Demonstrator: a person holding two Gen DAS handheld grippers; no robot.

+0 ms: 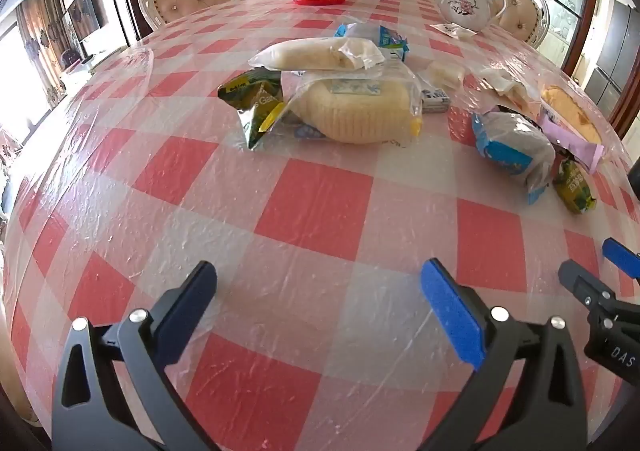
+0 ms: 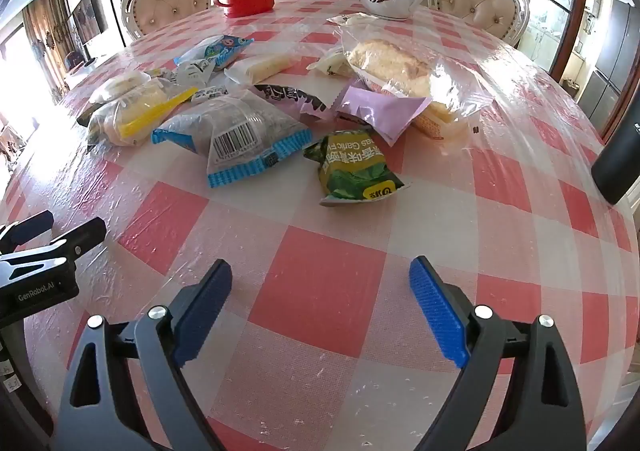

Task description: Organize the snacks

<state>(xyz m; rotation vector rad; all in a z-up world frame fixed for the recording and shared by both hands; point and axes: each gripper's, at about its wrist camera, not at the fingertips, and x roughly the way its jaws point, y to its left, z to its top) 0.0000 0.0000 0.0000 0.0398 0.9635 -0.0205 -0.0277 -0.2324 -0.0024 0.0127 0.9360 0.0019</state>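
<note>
While hovering over bare checks of the tabletop (image 2: 320, 283), holding both the left tongs (image 1: 320, 303) and right tongs (image 2: 320, 299) spread wide and empty, well short of the snacks (image 2: 256, 139). Leaving everything still scattered mid-table: green packet (image 2: 352, 171), pink wrapper (image 2: 380, 111), round cake bag (image 1: 356, 111). Looking barely started.

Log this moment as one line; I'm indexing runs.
left gripper: open, empty | right gripper: open, empty | snacks: scattered on checked tablecloth, untouched

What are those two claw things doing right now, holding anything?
Left gripper: open, holding nothing, above the table.
Right gripper: open, holding nothing; the snacks lie ahead of it.
</note>
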